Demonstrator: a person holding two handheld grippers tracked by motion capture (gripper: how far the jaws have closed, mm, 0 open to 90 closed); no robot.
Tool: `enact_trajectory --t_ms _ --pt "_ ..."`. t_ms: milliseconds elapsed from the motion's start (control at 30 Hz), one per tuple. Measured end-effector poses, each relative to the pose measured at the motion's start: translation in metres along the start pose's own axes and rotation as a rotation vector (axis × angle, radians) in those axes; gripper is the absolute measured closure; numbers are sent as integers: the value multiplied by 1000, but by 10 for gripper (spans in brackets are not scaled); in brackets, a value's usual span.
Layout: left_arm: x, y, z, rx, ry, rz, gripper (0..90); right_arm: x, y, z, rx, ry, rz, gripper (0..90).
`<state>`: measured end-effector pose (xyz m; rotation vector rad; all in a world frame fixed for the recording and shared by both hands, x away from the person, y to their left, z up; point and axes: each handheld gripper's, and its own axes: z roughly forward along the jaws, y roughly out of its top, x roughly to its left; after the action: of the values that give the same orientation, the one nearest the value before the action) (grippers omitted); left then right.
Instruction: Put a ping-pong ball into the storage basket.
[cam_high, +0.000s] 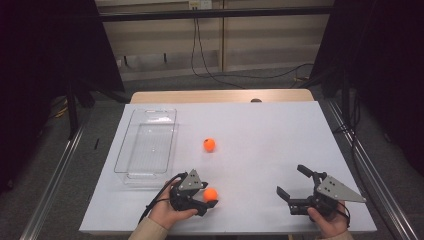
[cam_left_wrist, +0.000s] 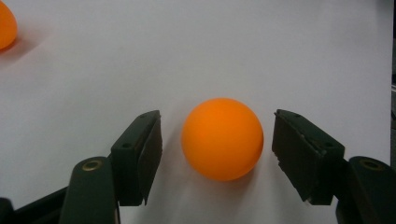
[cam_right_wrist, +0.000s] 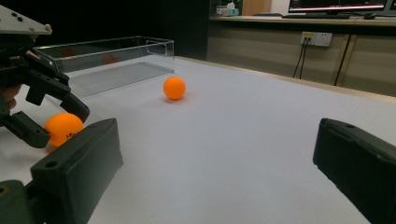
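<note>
Bin (cam_high: 146, 145), clear plastic, far left of desk (cam_high: 260, 130): holds nothing. Left tongs (cam_high: 210, 198): parted, pads not yet touching near orange ball (cam_left_wrist: 222, 138), which lies dead centre between them on the desk. Second ball (cam_high: 209, 145): loose mid-desk, beside bin. Right tongs (cam_high: 292, 181): wide apart, holding nothing, well clear.

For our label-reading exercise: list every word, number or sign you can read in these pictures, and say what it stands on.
None can be read.
Near orange ball: a small dark mark, too blurred.
Screen on the far counter: lit lines, too small.
Clear tray: no lettering seen.
</note>
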<state>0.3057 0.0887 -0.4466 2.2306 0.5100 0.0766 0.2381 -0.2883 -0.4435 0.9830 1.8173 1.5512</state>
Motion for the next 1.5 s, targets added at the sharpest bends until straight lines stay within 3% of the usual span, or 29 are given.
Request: enact_trajectory --t_ms 833,1500 --pt "1 0 2 19 -1 -5 440 0 0 0 -1 3 -4 6" --pt "2 0 2 31 -8 -3 470 0 0 0 0 5 1 7"
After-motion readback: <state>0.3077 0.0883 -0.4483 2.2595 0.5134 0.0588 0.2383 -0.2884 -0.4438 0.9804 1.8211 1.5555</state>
